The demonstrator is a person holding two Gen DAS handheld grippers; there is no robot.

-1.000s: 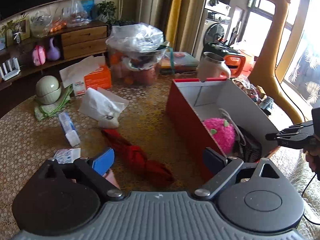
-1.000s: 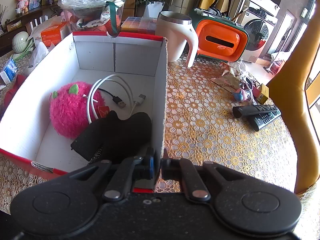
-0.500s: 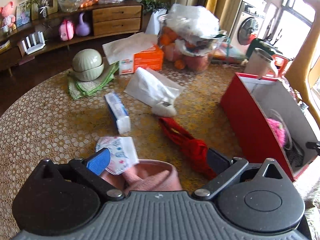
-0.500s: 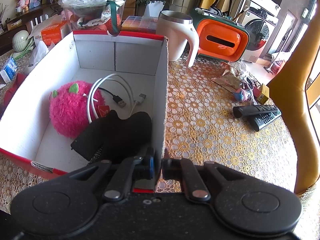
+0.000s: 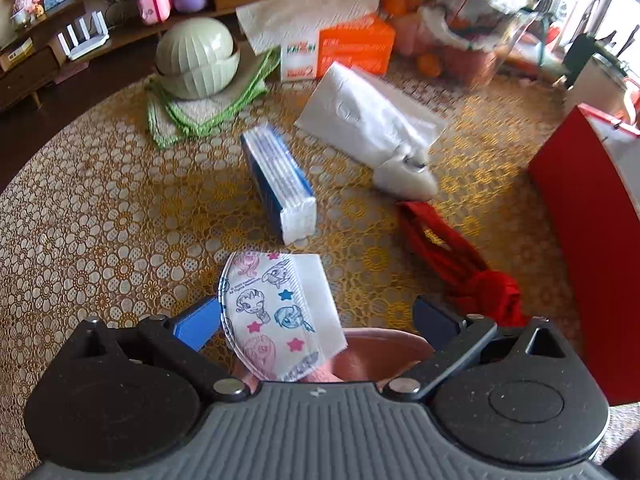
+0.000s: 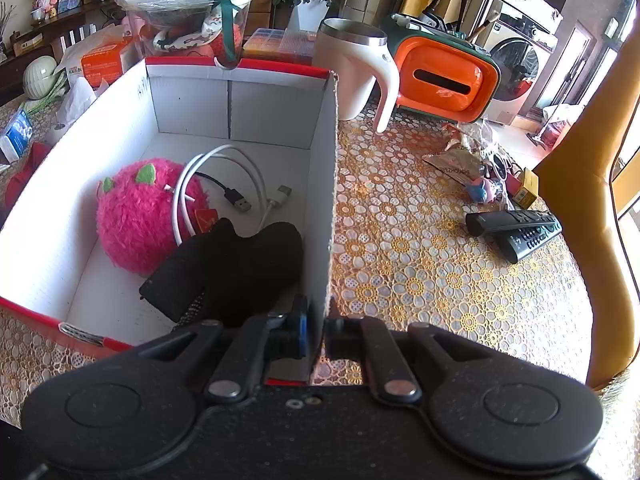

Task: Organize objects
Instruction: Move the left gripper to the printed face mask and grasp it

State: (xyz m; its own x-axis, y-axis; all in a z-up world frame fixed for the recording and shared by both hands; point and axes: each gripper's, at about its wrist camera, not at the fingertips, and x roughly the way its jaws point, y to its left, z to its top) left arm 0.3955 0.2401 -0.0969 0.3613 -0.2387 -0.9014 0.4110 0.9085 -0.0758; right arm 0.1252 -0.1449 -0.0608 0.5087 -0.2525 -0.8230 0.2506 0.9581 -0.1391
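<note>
Right gripper (image 6: 316, 330) clamped on box (image 6: 328, 184) wall edge, left gripper (image 5: 320, 316) wide above printed mask (image 5: 276, 312), bare tablecloth (image 5: 100, 220) leftward.

Two wrist cameras, one table

The left wrist view looks steeply down, close over the patterned tablecloth (image 5: 100, 208), with a printed mask (image 5: 276, 312) low in the frame and the red box (image 5: 580, 240) at the right edge. The right wrist view sits close against that box (image 6: 328, 200), looking down into it. Both views share the box, the blue packet (image 5: 276, 176) (image 6: 16, 136) and the orange tissue box (image 5: 352, 46) (image 6: 100, 65).
</note>
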